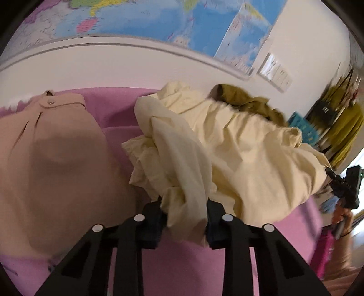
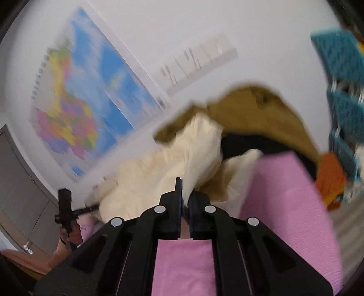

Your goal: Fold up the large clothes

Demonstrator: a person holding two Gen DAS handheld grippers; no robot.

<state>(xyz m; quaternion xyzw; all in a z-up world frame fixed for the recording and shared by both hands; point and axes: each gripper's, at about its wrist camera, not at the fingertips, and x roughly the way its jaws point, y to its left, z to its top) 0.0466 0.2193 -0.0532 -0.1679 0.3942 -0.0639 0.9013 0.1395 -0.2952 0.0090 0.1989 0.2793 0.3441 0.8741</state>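
Observation:
A crumpled cream garment lies on the pink cover. My left gripper is shut on a thick bunch of its near edge, and the cloth fills the gap between the fingers. At the far right my right gripper meets the garment's other end, which is pulled out towards it. In the right wrist view the right gripper stands shut, with the cream garment pinched thinly at its tips. A hand holds the left gripper at the cloth's far side.
A beige garment lies spread at the left. An olive garment is heaped behind the cream one. Blue crates and an orange cloth stand at the right. A map hangs on the wall behind.

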